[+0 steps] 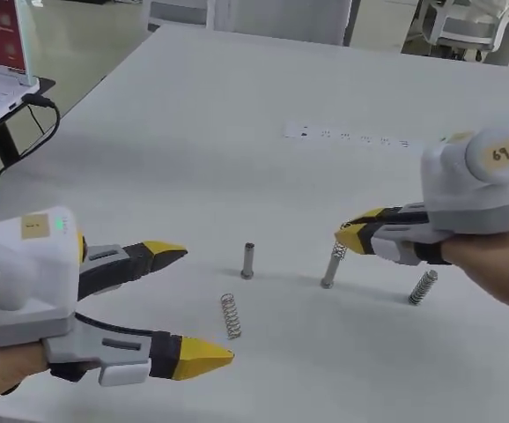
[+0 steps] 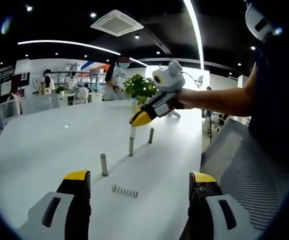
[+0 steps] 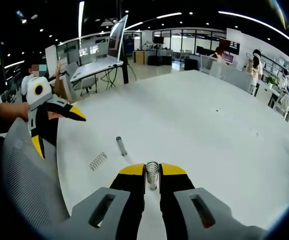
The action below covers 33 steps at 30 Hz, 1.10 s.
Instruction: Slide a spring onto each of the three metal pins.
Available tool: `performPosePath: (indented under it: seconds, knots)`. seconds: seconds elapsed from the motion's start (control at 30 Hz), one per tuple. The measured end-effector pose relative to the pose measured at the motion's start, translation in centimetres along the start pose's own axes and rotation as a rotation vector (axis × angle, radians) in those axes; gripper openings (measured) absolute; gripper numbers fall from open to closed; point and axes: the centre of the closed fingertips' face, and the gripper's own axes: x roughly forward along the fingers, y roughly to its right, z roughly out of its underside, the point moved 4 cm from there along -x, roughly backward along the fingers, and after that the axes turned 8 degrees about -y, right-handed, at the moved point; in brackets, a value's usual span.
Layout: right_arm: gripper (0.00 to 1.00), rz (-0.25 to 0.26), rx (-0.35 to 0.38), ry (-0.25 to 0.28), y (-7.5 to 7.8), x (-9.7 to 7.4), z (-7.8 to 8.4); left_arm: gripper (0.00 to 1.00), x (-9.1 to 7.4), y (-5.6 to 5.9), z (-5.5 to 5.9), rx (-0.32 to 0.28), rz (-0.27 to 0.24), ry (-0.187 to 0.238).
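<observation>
A spring [image 1: 337, 253] is pinched by the right gripper [image 1: 346, 236] atop the middle pin [image 1: 328, 275]. The left gripper [image 1: 190, 304] is held spread by the near edge of the table [image 1: 237, 132]. A loose spring [image 1: 230, 315] is laid flat just nearside of the bare pin [image 1: 248, 261]; the third pin [image 1: 422, 288] is already sleeved.

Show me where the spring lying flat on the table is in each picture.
Head view: the loose spring lies low in the middle, just below the bare pin.
Left gripper view: the loose spring is low in the middle, down and right of the bare pin.
Right gripper view: the loose spring is left of centre, left of the bare pin.
Shared landmark: the bare pin.
</observation>
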Motion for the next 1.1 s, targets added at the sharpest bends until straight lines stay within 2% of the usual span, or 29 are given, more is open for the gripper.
performPosePath:
  seconds: [0.4, 1.1]
  knots:
    - [0.07, 0.001, -0.006, -0.004, 0.0, 0.4, 0.3, 0.76, -0.1, -0.2, 0.0, -0.002, -0.002, 0.002]
    - [0.08, -0.003, -0.011, -0.011, -0.2, 2.6, 2.5, 0.74, 0.0, -0.1, 0.0, 0.004, -0.001, -0.005]
